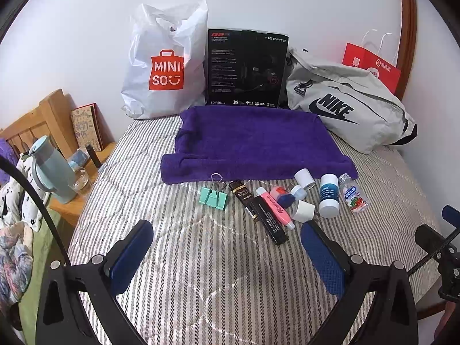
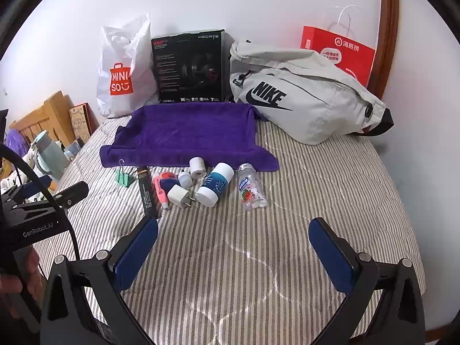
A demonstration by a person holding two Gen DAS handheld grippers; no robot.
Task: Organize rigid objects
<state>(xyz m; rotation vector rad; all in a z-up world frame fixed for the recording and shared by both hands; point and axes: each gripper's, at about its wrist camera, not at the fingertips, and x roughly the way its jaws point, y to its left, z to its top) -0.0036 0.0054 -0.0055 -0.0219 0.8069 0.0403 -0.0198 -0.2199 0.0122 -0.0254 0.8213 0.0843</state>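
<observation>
Both tools are hovering low over the striped bed (image 1: pixel 201 258), and nothing is being gripped yet. The left hand-held gripper (image 1: pixel 227 247) is sitting with its blue pads wide apart, empty, aimed at the clutter ahead. The right hand-held gripper (image 2: pixel 233 247) is likewise spread and empty, squared up a little further right.

The small rigid items are lying in a loose cluster just in front of the purple towel (image 1: pixel 253 141), which is spread flat behind them, probably as the spot where they are going to be lined up. The mint binder clip (image 1: pixel 214 197) is sitting apart at the left end. The black tube (image 1: pixel 258 211) and the pink highlighter (image 1: pixel 276 207) are lying side by side, touching. The white plug adapter (image 2: pixel 178 196) is resting prongs outward, the blue-and-white bottle (image 2: pixel 215 185) is lying tipped over, and the clear candy bottle (image 2: pixel 251 188) is lying alone on the right, so it is looking like the easiest first pick.
</observation>
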